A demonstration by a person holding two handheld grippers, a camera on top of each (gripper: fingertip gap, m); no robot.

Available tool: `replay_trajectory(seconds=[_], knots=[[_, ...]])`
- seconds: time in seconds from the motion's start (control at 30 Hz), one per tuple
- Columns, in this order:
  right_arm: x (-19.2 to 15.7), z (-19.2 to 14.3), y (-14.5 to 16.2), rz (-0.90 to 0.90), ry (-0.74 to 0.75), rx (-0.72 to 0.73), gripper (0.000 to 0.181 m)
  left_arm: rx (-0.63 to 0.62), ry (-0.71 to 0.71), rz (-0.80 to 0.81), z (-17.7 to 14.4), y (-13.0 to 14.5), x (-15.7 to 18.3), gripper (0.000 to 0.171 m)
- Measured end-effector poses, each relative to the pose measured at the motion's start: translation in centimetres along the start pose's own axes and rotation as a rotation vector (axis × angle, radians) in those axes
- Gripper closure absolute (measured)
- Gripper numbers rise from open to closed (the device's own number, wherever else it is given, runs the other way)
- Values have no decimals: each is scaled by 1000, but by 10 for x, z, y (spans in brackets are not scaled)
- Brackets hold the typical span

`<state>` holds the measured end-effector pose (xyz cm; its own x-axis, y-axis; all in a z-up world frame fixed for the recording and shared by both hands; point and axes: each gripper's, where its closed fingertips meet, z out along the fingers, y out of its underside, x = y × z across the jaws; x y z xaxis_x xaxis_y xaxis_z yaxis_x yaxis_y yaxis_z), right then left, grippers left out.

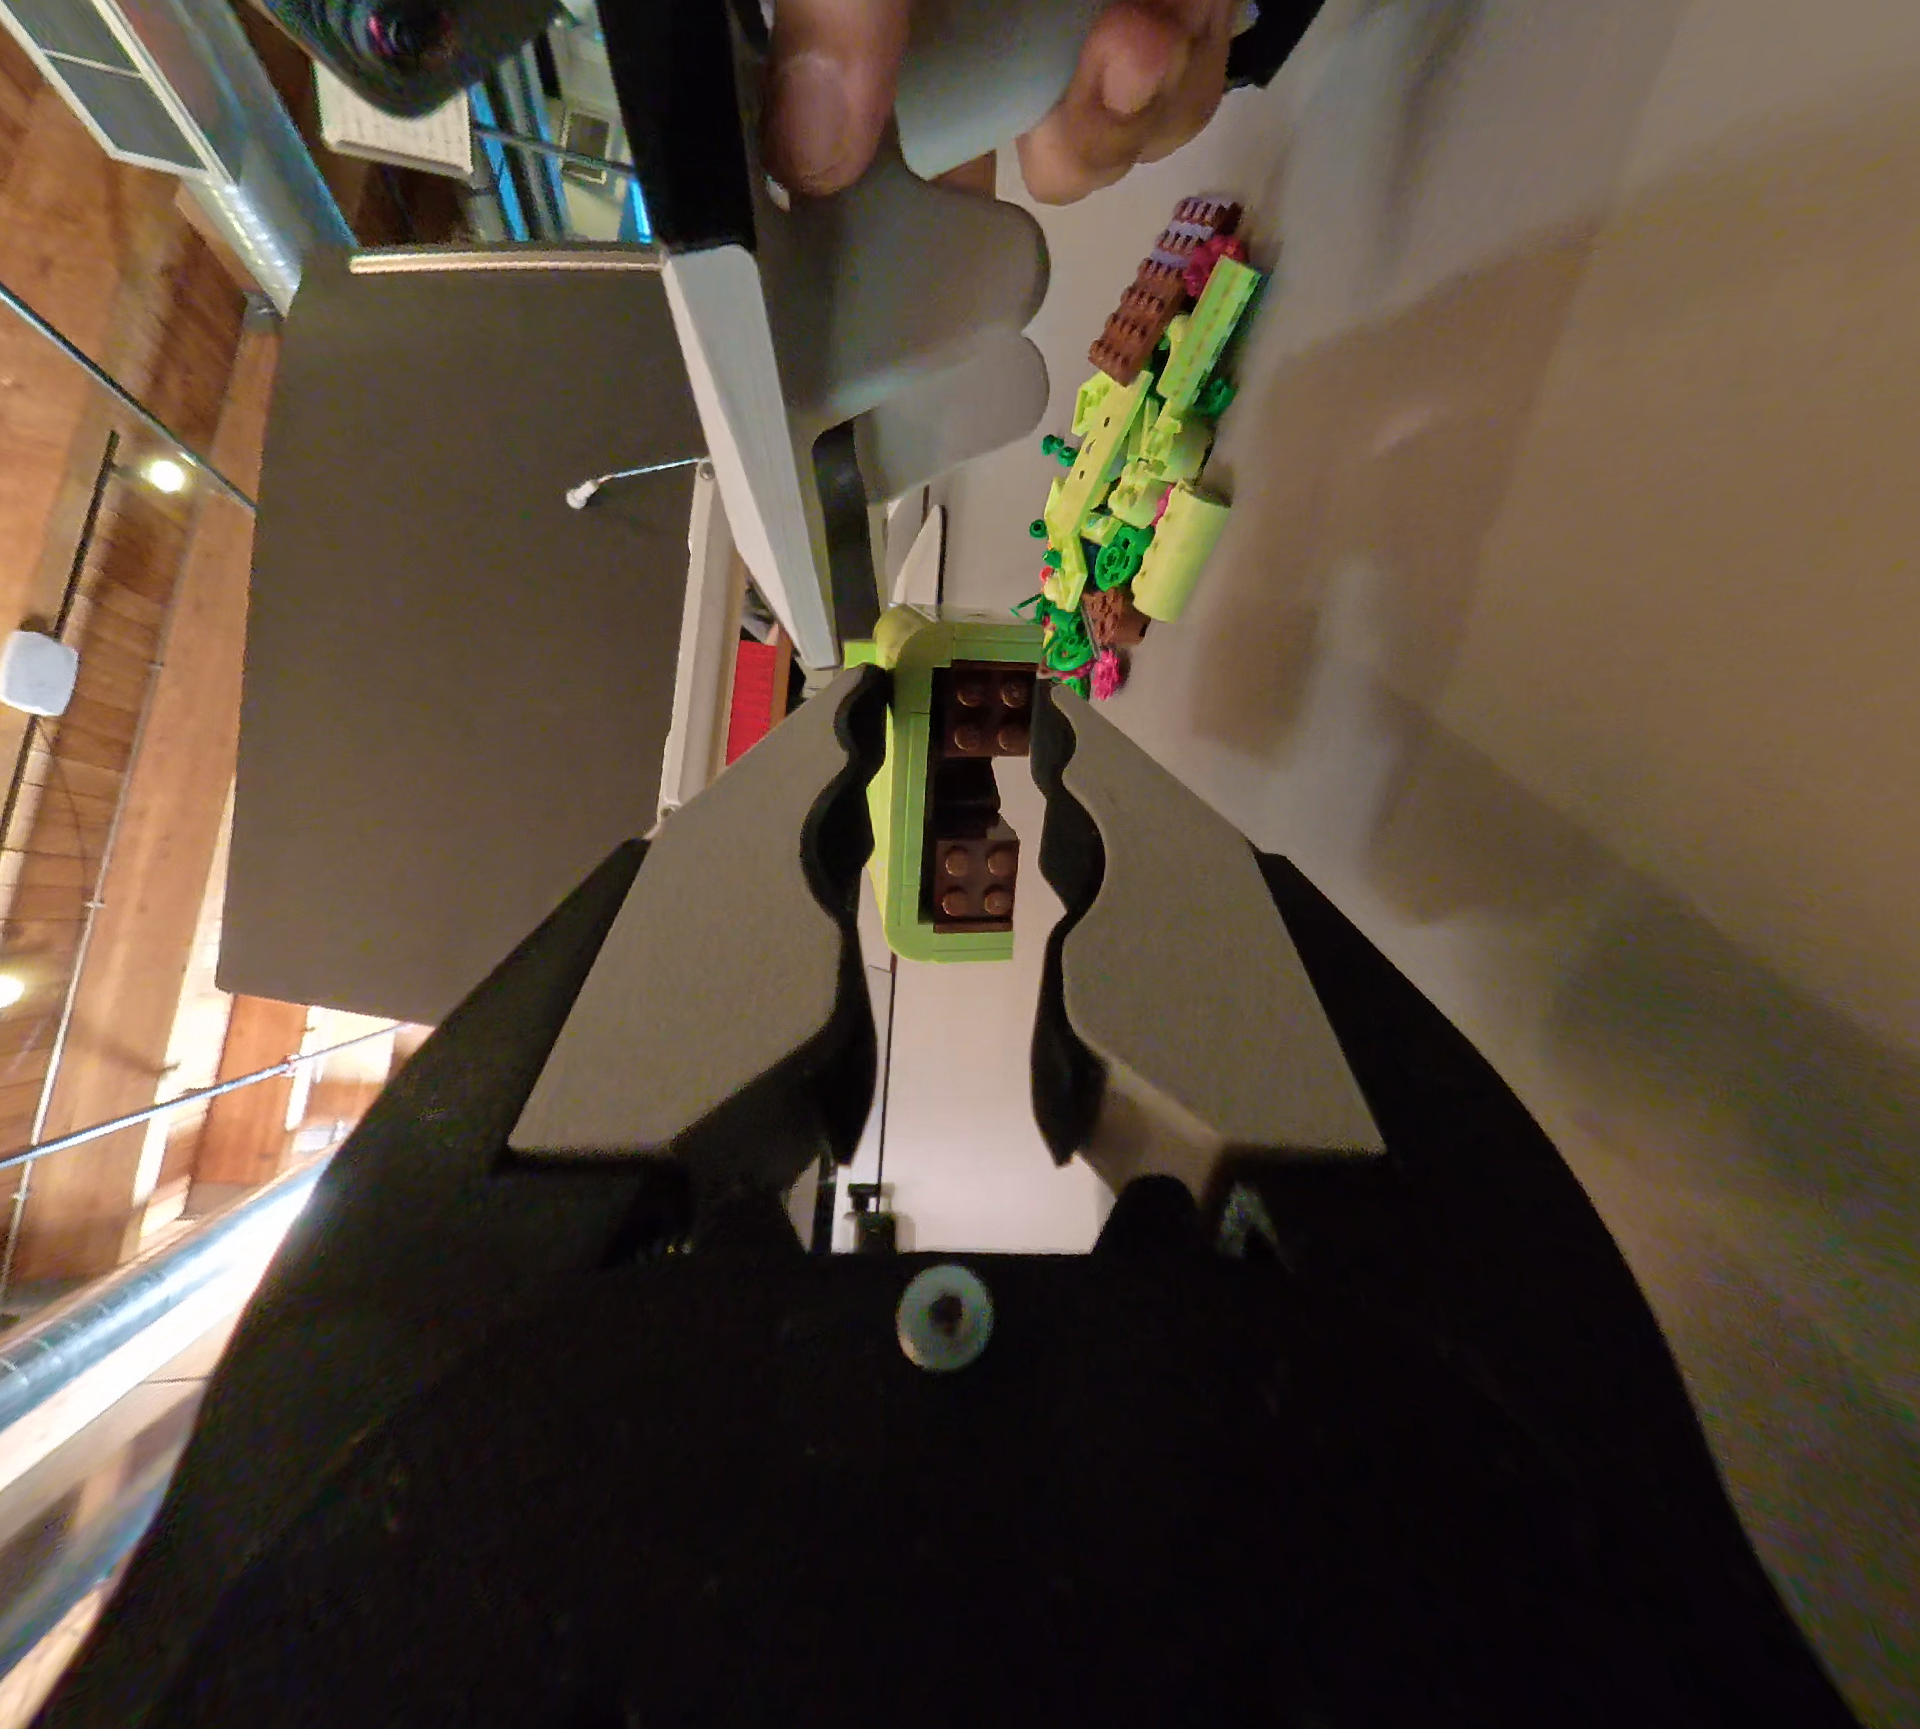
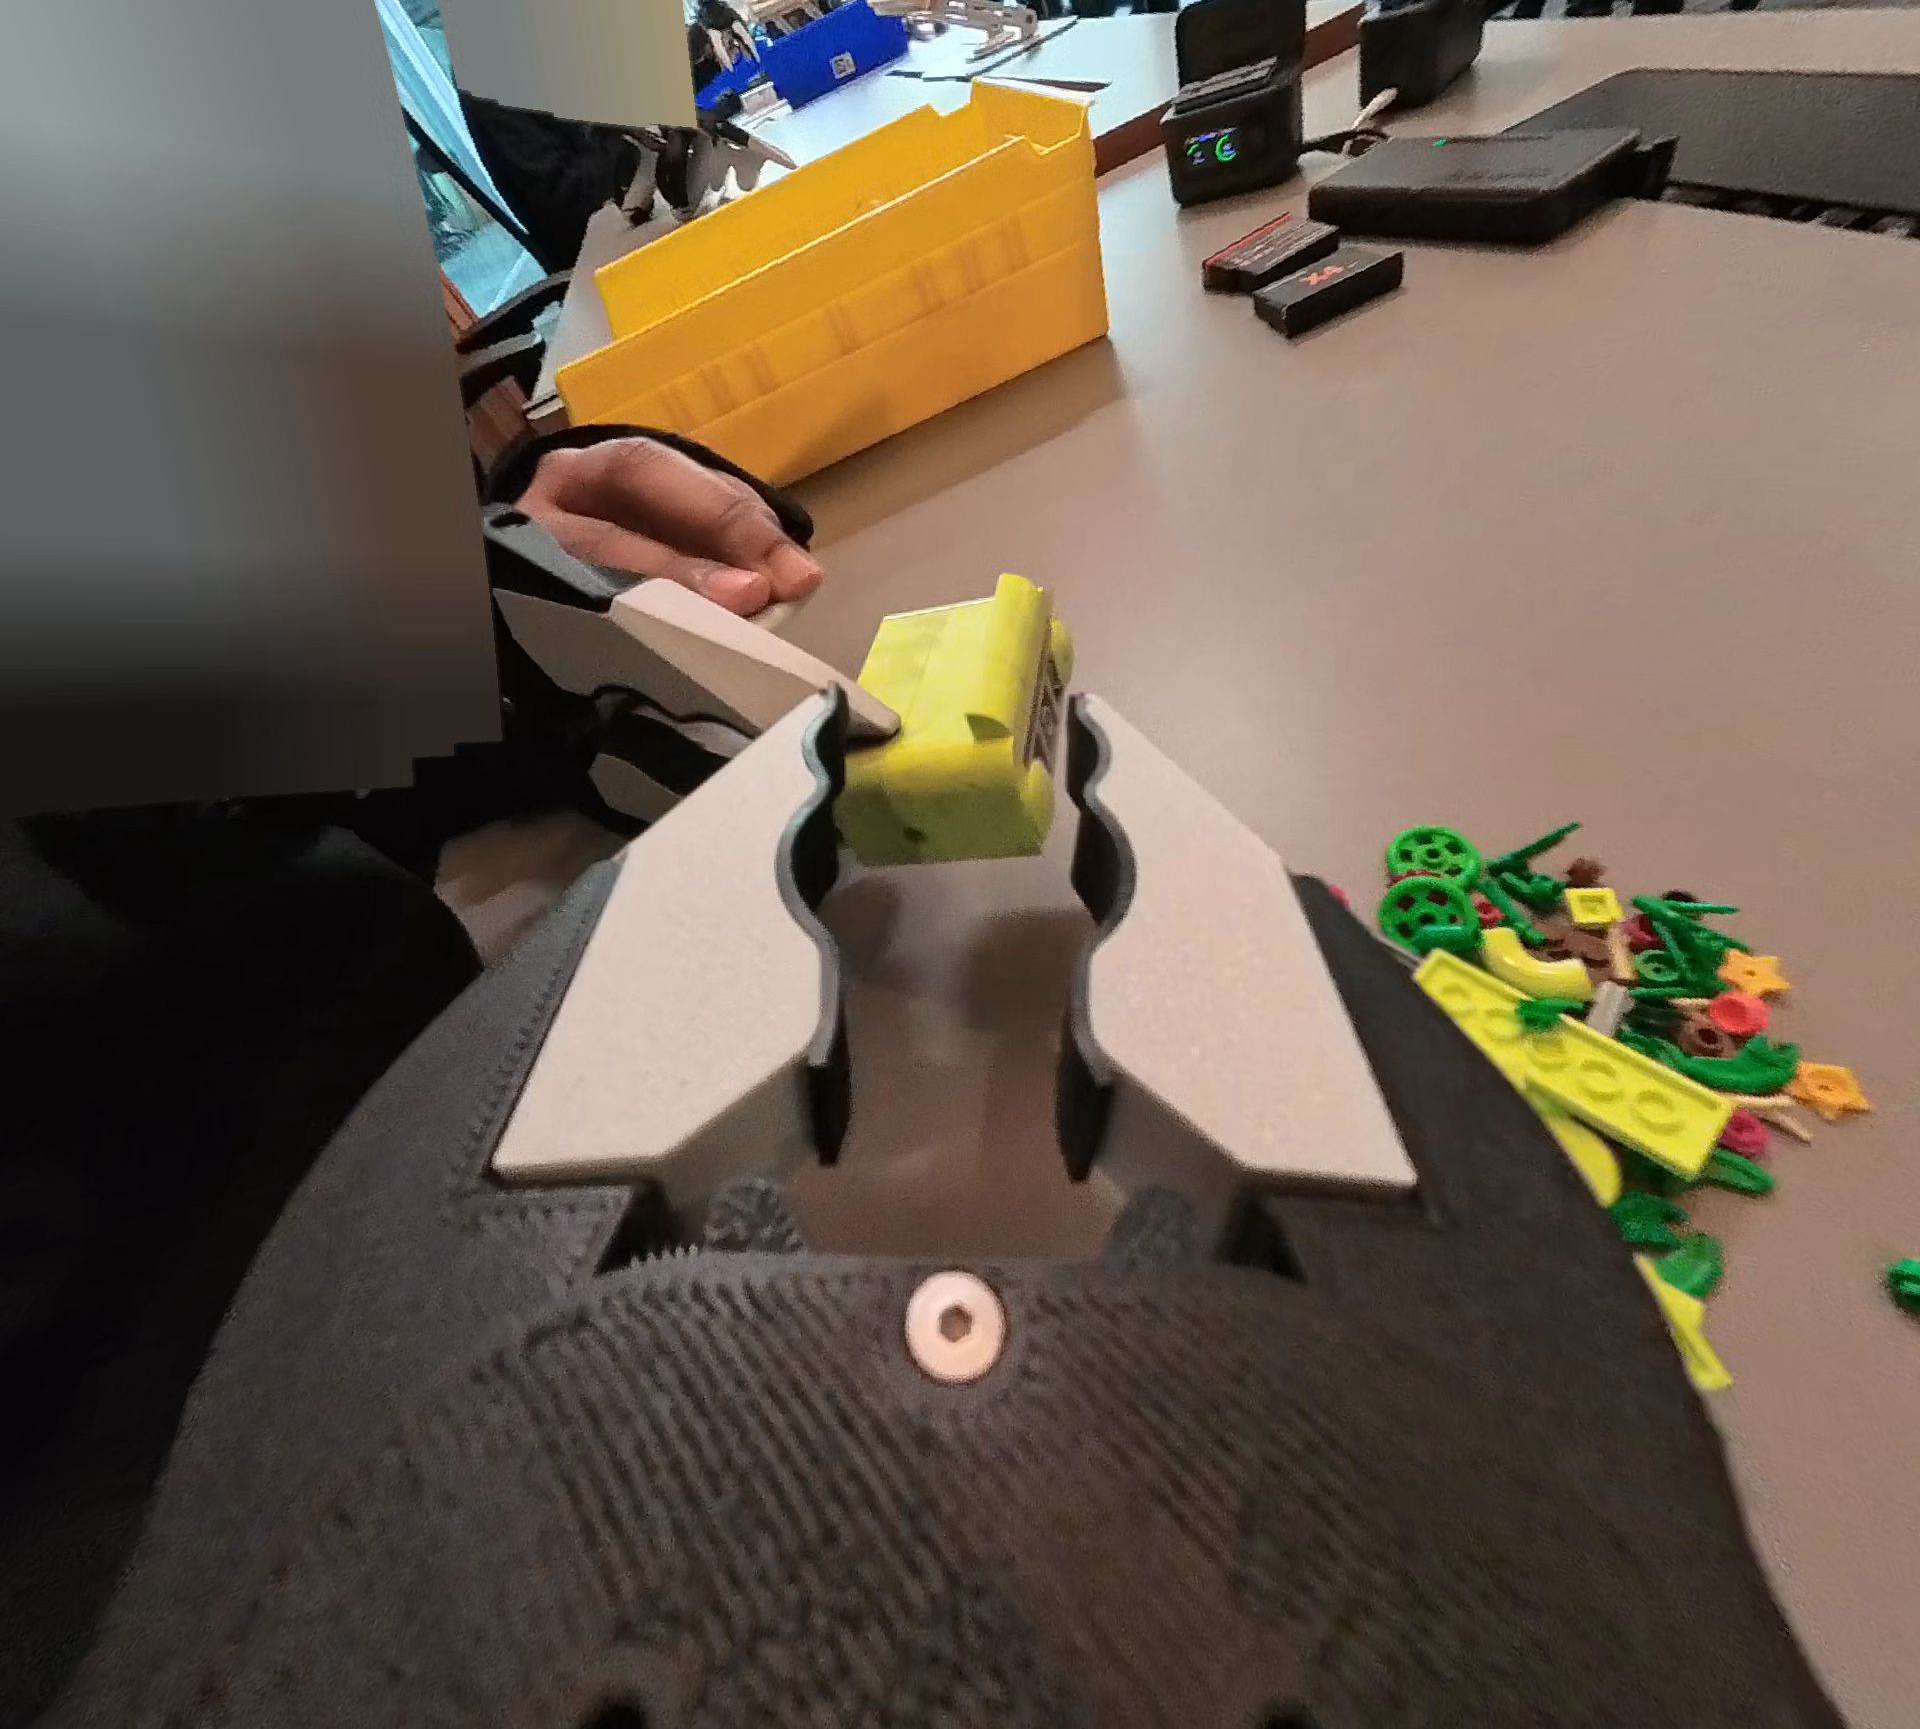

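Both grippers meet at one lime brick block (image 2: 951,749). The left gripper (image 1: 951,723) grips it between its tips. The right gripper (image 2: 951,734) stands open around it, not clamped

Left wrist view is rolled sideways, table along the frame's right; right wrist view sits upright. Both look closely at the lime brick block (image 1: 914,806) (image 2: 961,744).

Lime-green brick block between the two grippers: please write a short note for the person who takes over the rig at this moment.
Left gripper: shut on the lime-green brick block, which has brown bricks inside. The block is held off the table.
Right gripper: its fingertips are on both sides of the same block. Whether it clamps cannot be told.
Loose pieces: a pile of green, lime, brown and red parts on the table, right of the right gripper, with no gripper on it.
Yellow bin: on the table behind the block. Its contents are not visible.
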<state>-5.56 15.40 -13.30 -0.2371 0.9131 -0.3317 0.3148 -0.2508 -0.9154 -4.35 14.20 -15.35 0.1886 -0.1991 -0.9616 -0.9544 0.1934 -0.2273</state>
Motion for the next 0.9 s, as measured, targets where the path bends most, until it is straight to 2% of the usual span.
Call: replay_trajectory(seconds=[0.3,0.4,0.5,0.6,0.73,0.8,0.9], knots=[[2,0,1,184,-79,21,141,31,-3,16,-2,-8,2,146],[2,1,6,186,-83,-11,166,42,3,4,-2,-10,2,146],[2,2,10,189,-76,-40,168,57,23,-36,-2,-11,5,146],[5,0,13,220,-76,-59,173,123,28,-178,-3,-18,2,145],[8,-1,16,300,-103,-70,176,185,24,-476,-6,-12,-15,115],[8,-1,19,338,-116,-83,176,160,97,-647,-4,0,-14,97],[7,0,22,396,-143,-92,176,128,299,-840,-2,7,4,90]])
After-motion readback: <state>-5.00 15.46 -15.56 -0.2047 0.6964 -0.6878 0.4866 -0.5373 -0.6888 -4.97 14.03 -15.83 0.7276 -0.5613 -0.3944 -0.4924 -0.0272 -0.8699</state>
